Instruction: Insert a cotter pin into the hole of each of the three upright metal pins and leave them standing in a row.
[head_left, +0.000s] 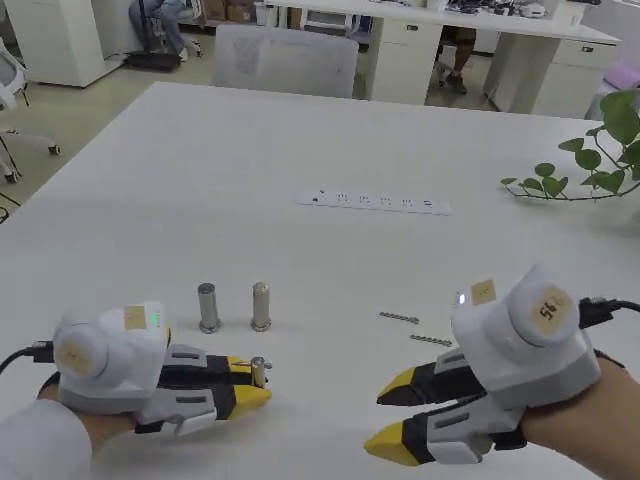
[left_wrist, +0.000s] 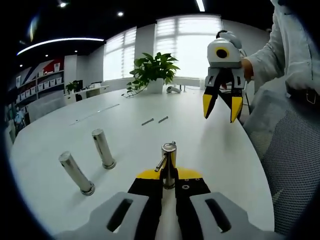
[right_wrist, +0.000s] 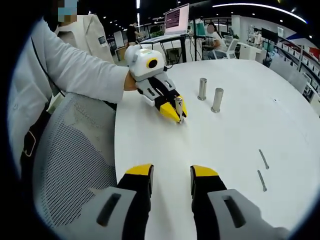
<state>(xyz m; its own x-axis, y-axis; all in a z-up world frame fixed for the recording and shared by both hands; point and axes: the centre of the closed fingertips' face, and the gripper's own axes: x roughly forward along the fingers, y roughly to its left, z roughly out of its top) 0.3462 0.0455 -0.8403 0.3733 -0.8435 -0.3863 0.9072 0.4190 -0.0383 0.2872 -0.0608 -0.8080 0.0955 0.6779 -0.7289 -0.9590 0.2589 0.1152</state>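
Cotter pins: two lie loose and flat on the bench, side by side, towards its near edge and right of centre. They look like thin wire, so judged light, a little springy and likely to skate on the smooth top. Best pinched at the head end, leaving the legs free for the hole. Which end is the head cannot be made out.

Metal pins: two stand upright left of centre, close together but apart. Judged solid, stiff and slick. Hold low on the shank so the cross-hole stays clear.

Third metal pin: clamped upright between the jaws of the left gripper, nearer the bench's near edge than the standing pair. A short rod, apparently a cotter pin already seated, sticks out sideways near its top.

Right gripper: jaws apart and empty, over the near edge. The loose cotter pins lie near it on the far side of its jaws, untouched.
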